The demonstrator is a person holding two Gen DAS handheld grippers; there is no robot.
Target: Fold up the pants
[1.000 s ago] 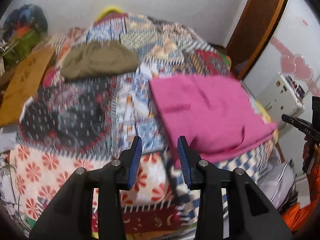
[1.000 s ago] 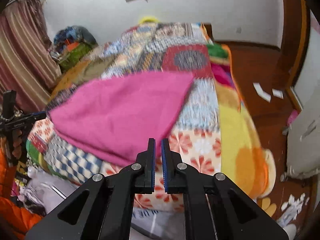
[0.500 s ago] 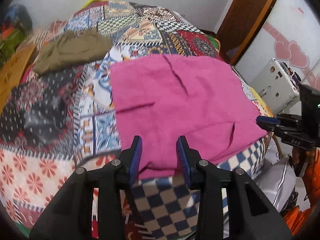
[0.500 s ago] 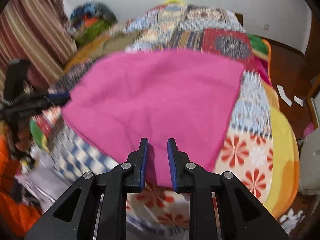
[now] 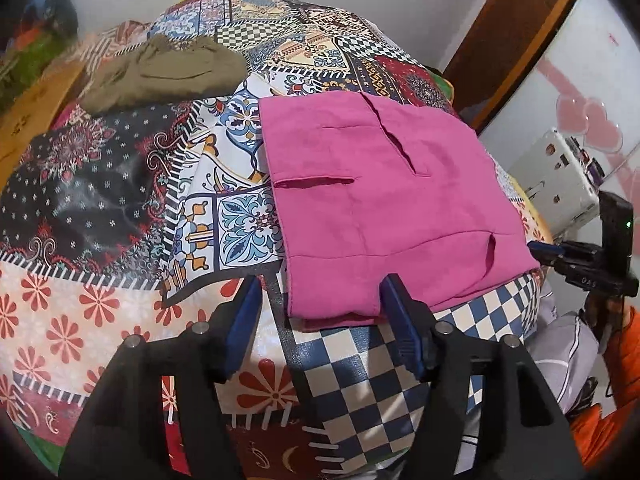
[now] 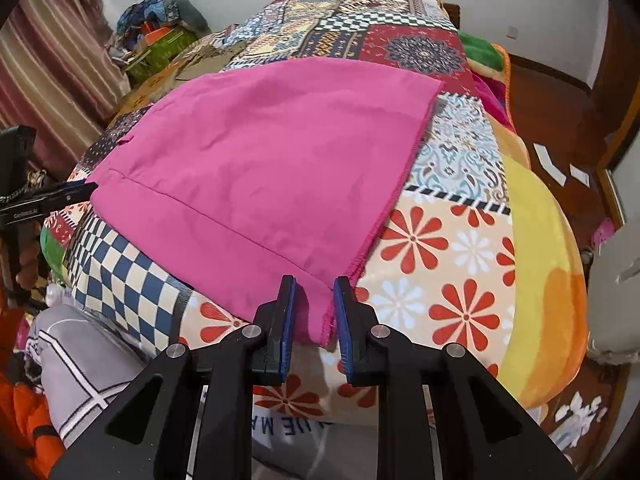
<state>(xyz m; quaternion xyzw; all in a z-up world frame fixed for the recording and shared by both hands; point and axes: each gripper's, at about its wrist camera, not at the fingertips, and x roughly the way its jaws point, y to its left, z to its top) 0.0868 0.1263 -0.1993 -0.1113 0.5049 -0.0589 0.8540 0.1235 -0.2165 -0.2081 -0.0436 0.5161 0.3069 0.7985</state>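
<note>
In the left wrist view, the pink pants (image 5: pixel 384 204) lie folded on the patchwork bed cover (image 5: pixel 120 184), near the front edge of the bed. The left tongs (image 5: pixel 318 316) have just been opening, and they stand wide around the near left corner of the pants; the pads do not press on the cloth. To do this step well, I think the left tongs should go lower, so that one pad slides under all the layers of the corner and not only the top one, before they close. An olive garment (image 5: pixel 160 72) lies farther back, well apart. At the right edge the right tongs (image 5: pixel 540 249) show from the side, beside the other near corner.

In the right wrist view, the right tongs (image 6: pixel 314 314) are slightly open, with the hanging pink corner between the pads; the cloth seems loose there, not yet pinched. The left tongs (image 6: pixel 80 192) appear at the left edge.

How many layers each corner has is hard to tell. The far edge of the pants is distorted by the lens, and the waistband is not clearly visible.
</note>
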